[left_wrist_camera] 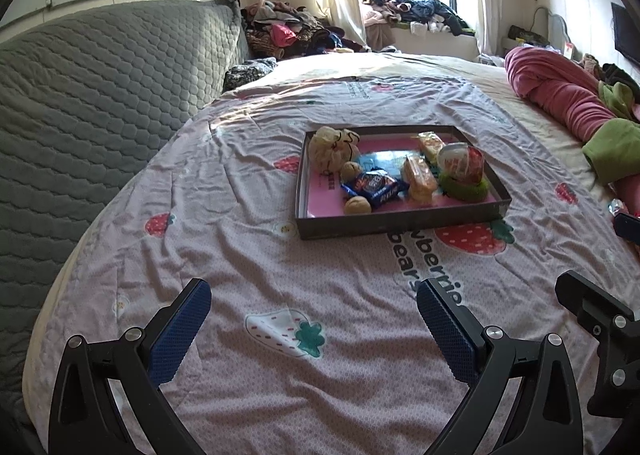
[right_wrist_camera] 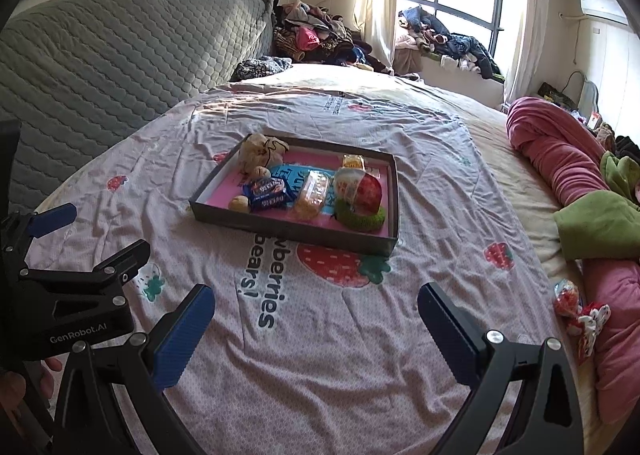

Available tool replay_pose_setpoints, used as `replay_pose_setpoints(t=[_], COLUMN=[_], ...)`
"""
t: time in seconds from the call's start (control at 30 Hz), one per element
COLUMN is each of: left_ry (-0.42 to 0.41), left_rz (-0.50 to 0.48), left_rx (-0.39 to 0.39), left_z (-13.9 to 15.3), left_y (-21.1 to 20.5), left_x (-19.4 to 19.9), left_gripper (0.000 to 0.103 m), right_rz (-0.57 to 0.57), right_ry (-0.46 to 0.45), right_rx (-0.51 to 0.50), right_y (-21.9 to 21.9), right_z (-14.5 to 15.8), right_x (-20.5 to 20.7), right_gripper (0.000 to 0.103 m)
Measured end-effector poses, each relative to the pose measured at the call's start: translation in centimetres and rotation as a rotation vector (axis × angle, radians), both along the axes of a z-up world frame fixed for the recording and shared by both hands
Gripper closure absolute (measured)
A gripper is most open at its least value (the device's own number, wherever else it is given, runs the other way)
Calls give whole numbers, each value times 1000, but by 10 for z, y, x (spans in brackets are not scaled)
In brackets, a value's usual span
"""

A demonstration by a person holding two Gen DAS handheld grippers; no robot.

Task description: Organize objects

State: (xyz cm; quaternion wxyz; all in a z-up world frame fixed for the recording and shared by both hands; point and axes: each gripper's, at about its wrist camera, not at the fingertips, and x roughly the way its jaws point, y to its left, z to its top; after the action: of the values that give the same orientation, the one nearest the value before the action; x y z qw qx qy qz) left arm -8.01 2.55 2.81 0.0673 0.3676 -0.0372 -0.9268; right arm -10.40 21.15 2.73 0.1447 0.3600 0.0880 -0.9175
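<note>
Right now both of your claws hang over the strawberry-print sheet (left_wrist_camera: 280, 287), short of the dark tray (left_wrist_camera: 400, 221). Your left gripper (left_wrist_camera: 314, 305) has its blue pads spread wide with nothing between them; your right gripper (right_wrist_camera: 316, 309) is just as wide and equally empty. Inside the tray, the blue biscuit packet (right_wrist_camera: 266, 193) lies near the middle, a cream drawstring pouch (right_wrist_camera: 256, 153) sits in the far left corner, and a green ring (right_wrist_camera: 360, 217) rests at the near right, touching a red-and-white packet (right_wrist_camera: 360, 189). Right of the tray, near the pink blanket (right_wrist_camera: 560, 151), small red wrapped sweets (right_wrist_camera: 580, 311) lie on the sheet.
</note>
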Motion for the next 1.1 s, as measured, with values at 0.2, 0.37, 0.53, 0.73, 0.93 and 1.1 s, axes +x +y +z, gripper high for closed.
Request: replay_pose_setpoints(t=[0.2,0.37,0.53,0.73,0.93,1.1], left_ry=[-9,-18,-23,-25,-31,-41], left_rz=[3,1,-2,1,1,-5], left_rx=[4,7,14,18,19,21], left_z=[-11,-20,-27,-31,-37,-45], left_y=[-2,-1,-1,-3,-4,-2], left_x=[3,5,8,8,8,8], left_gripper=[1,1,1,1,1,1], right_rz=[-8,-12,-14,-15,-22,-23], right_ry=[-7,-18,-31,-27,-42,-54], right_rx=[-7,-11,-9,-9,-10,-12], right_y=[3,6,7,10,13,15], right_z=[-7,-14,-22,-29,-39,-48], right_x=[3,4,5,7,7,7], right_gripper=[1,1,1,1,1,1])
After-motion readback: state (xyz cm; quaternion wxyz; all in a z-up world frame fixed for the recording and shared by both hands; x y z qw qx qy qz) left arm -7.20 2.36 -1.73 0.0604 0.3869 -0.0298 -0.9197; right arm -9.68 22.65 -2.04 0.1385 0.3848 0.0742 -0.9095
